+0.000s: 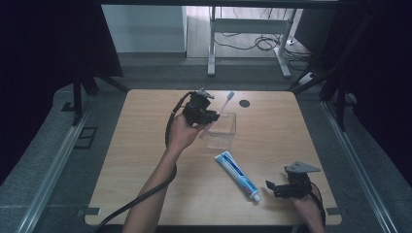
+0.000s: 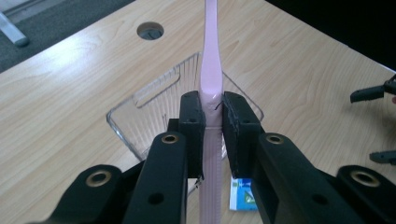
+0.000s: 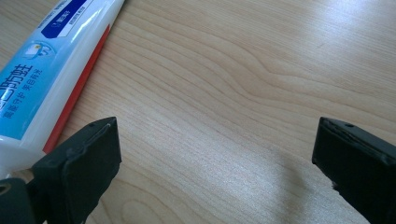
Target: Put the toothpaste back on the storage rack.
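left gripper [image 2: 213,121] clamps pink toothbrush [image 2: 210,60] over clear box [image 2: 140,116]; right gripper [image 3: 215,158] gapes wide beside toothpaste [image 3: 42,70].

Left forearm runs from bottom centre up to mid-frame in the high view; left gripper [image 1: 214,115] raised, jaws clamped tight together. Right gripper [image 1: 273,187] low at lower right, pointing left, jaws spread wide, hand at frame bottom.

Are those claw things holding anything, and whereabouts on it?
The left gripper clamps a pink toothbrush on its handle, above the clear box. The right gripper is open, holding nothing.
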`<state>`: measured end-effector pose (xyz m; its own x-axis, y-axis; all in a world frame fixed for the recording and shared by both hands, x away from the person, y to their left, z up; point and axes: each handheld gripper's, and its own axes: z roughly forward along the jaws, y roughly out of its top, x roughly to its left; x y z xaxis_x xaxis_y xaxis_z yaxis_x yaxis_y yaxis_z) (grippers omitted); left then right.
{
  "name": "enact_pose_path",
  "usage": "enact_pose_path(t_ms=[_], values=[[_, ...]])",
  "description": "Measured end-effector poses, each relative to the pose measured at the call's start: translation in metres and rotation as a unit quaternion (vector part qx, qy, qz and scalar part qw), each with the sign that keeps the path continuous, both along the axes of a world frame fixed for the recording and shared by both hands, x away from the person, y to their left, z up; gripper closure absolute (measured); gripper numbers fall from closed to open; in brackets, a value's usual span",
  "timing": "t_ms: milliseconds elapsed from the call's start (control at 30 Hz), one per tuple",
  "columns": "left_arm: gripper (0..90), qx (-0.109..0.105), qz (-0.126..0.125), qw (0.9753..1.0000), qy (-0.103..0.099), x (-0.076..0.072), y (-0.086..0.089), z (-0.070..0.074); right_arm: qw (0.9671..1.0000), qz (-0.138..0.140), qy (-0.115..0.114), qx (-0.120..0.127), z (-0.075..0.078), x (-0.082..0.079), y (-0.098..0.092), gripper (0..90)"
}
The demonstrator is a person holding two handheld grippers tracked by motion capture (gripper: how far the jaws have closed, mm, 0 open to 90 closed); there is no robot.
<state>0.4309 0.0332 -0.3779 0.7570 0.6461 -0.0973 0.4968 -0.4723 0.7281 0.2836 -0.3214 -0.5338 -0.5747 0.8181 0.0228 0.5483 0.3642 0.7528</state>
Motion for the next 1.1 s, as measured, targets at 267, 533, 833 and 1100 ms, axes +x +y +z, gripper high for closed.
enact_pose_path(t_ms=[267,533,833,1100], values=[[78.7,-0.005,0.001,0.9999,-0.011,0.007,-0.012,0.000,1.0000,0.000,-0.001,0.001,0.000,0.000,0.000,1.5],[78.7,-0.010,0.009,0.9996,-0.025,0.014,-0.022,-0.003,1.0000,-0.001,-0.001,0.001,0.000,0.000,-0.001,1.7],[78.7,-0.005,0.020,0.9993,-0.032,0.022,-0.028,-0.013,1.0000,-0.001,-0.001,0.001,0.000,0.000,-0.001,1.9],[78.7,-0.004,0.019,0.9992,-0.035,0.027,-0.033,-0.023,1.0000,0.000,0.001,0.001,0.000,0.000,-0.001,2.1]])
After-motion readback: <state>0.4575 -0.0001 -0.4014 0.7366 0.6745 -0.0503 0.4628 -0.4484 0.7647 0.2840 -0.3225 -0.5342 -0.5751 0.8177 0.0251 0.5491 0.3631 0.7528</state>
